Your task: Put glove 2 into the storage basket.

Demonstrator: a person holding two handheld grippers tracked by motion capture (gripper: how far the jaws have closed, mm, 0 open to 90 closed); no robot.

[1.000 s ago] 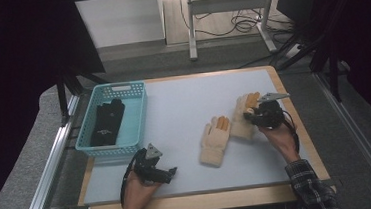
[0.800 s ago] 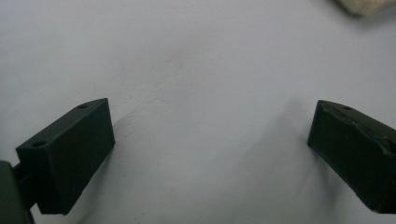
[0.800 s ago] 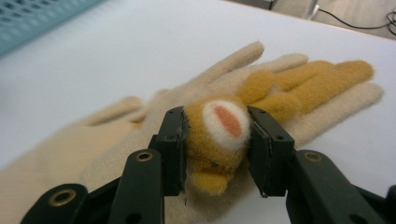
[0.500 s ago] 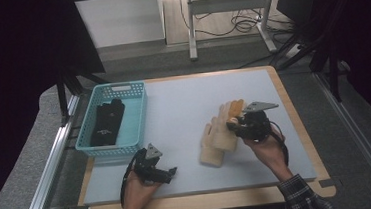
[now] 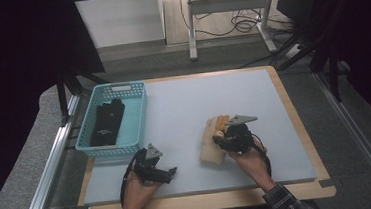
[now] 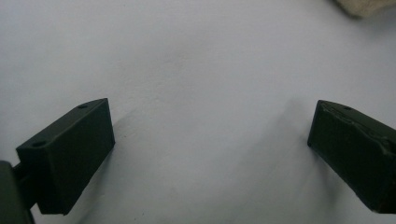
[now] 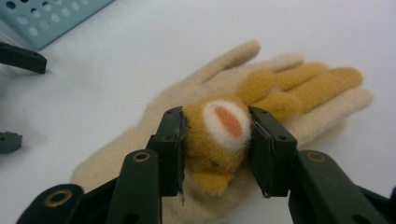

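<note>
My right gripper (image 7: 215, 140) is clamped on the orange-yellow glove (image 7: 224, 135) — both pads press into its plush cuff end, where a white patch with a reddish oval shows between the jaws, which have just been easing a little wider around it. That glove lies on top of the cream glove (image 7: 140, 126), which is flat on the pale table mat (image 7: 327, 42), fingers pointing away from me; the orange fingers spread over the cream ones. From the high view the pair sits right of the table's middle, under my right hand (image 5: 247, 155). My left gripper (image 5: 159, 173) rests low on the mat near the front edge, well apart from the gloves, its jaws standing wide with nothing but bare mat between them. At the table's left edge is the teal basket (image 5: 137, 119), with a black glove (image 5: 107, 121) lying inside it.
</note>
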